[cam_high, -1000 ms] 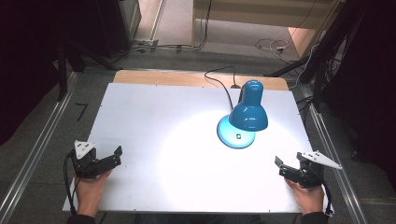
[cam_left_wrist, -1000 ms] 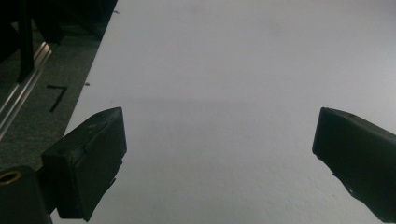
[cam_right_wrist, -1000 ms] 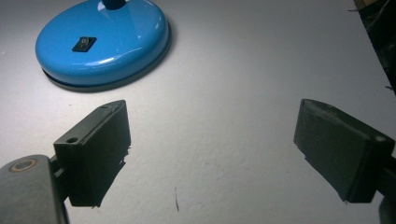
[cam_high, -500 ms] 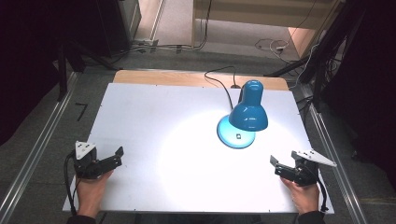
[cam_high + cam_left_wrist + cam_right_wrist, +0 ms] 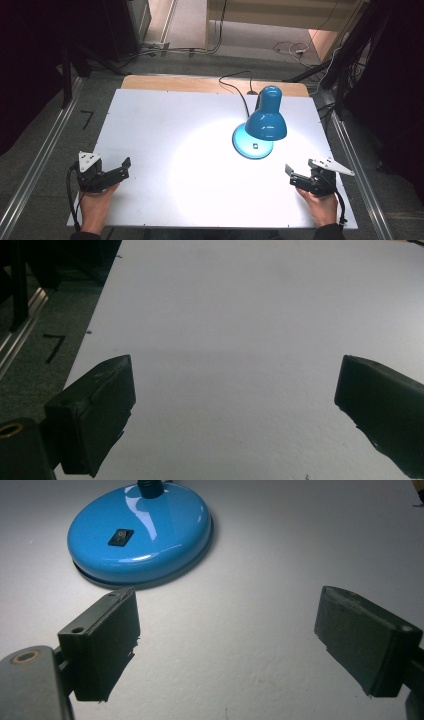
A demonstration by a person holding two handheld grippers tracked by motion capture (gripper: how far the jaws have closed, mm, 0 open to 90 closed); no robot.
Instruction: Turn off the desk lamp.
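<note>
Nearest the lower edge of the high view, two hands are seen entering from the bottom, each with a claw held low over the white surface [image 5: 165, 125].

Left claw [image 5: 125, 167]: held at the near left corner of the surface, jaws pointed toward the middle of it. In the left gripper view the two black jaws are seen set wide apart, with bare white surface between them; nothing is gripped. A grey three-cornered plate is carried on top, and a black cable is trailed back beside the hand.

Right claw [image 5: 290, 175]: held at the near right part of the surface, jaws pointed toward the left and the far side. In the right gripper view the jaws are likewise spread wide, with nothing between them but the surface. The lamp's base lies beyond the left jaw in that view, apart from it and untouched.

Blue desk lamp [image 5: 265, 122]: placed farther back, right of centre. The round blue base [image 5: 140, 532] rests flat on the surface and bears a small black rocker switch [image 5: 120, 536] on its top. The shade is tilted downward over the base. A pool of light is cast on the surface to the near left of the lamp. A black cord [image 5: 235, 87] is run from the lamp toward the far edge.

Beyond the surface, a dim floor and loose cables are seen.
</note>
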